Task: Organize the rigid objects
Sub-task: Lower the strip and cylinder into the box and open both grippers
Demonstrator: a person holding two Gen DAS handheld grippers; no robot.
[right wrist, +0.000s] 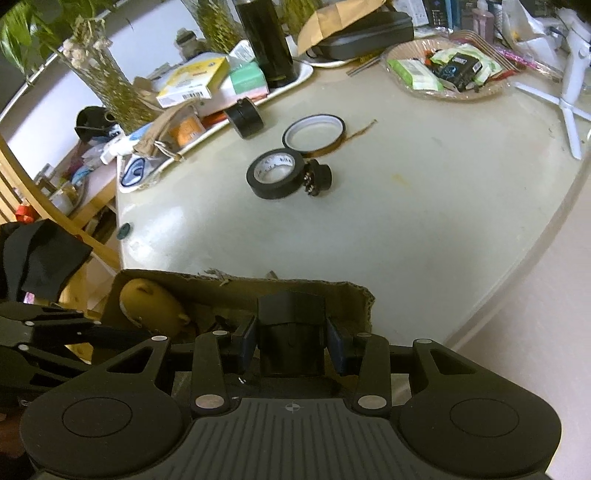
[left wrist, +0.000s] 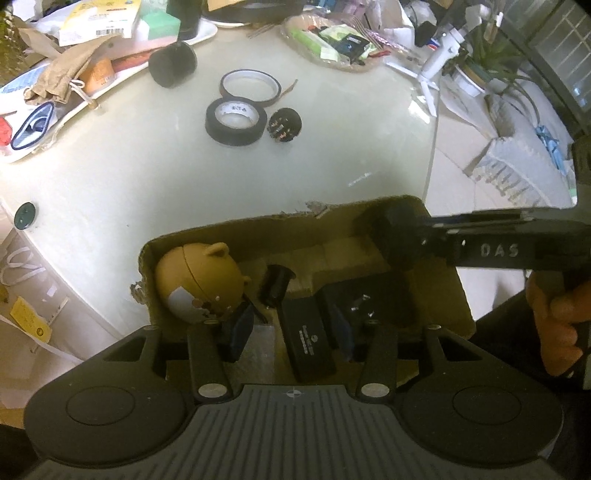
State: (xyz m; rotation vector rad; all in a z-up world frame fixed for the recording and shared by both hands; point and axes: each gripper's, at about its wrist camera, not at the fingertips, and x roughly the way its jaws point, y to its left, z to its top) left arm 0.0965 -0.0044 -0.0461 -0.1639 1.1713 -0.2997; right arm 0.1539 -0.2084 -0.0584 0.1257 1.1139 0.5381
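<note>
A cardboard box (left wrist: pixel 448 295) sits at the table's near edge. It holds a brown bear-shaped toy (left wrist: pixel 195 277), a small black cylinder (left wrist: pixel 275 284), a black case (left wrist: pixel 308 339) and other dark parts. My left gripper (left wrist: pixel 291 332) is open over the box's near side. My right gripper (right wrist: pixel 291 341) is shut on a black block (right wrist: pixel 290 332) and holds it over the box (right wrist: pixel 354 295); it shows in the left wrist view (left wrist: pixel 400 240) at the box's far right corner. On the table lie a black tape roll (left wrist: pixel 236 122), a thin tape ring (left wrist: pixel 251 86) and a black knob (left wrist: pixel 284 124).
A black cylinder (left wrist: pixel 173 63) lies near a cluttered white tray (left wrist: pixel 207 31) at the back left. A wicker plate of packets (right wrist: pixel 443 70) sits at the back right, with a white tripod (right wrist: pixel 569 92) beside it. The table edge curves along the right (right wrist: pixel 535 240).
</note>
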